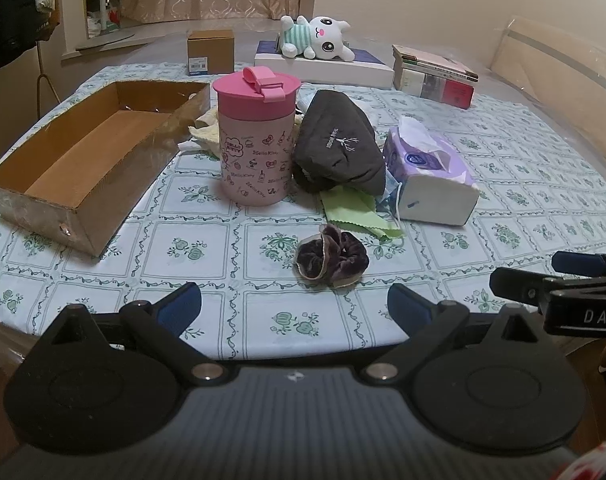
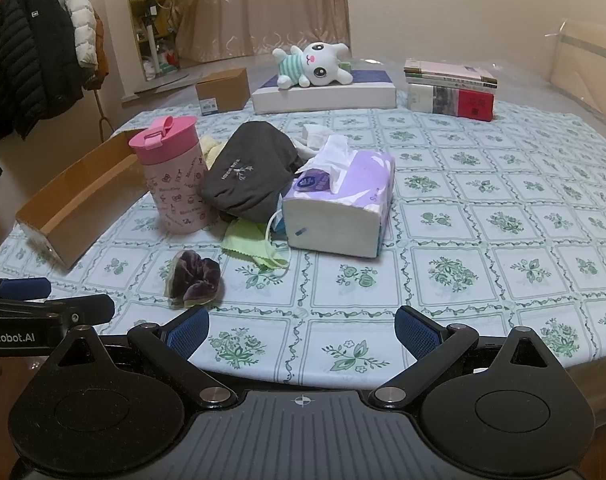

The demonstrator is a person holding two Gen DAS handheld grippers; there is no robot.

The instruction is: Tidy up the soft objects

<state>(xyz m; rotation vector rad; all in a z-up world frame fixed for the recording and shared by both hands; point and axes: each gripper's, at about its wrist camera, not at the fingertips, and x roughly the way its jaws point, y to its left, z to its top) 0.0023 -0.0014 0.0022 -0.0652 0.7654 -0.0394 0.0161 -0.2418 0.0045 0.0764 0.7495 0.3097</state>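
We are holding both tongs wide open and empty at the near edge of the worktop (image 1: 103, 248). Beyond the left tongs (image 1: 295, 306) a rigid pink cup (image 1: 255, 140), a tissue pack (image 2: 339, 200) and an open cardboard box (image 1: 83, 160) are crowding the soft items. The crumpled velvet scrunchie (image 1: 331, 258) is lying just ahead of the left tongs, left of the right tongs (image 2: 303, 328). Behind it, the dark knit hat (image 1: 339, 144) is covering a green cloth (image 1: 355, 212).
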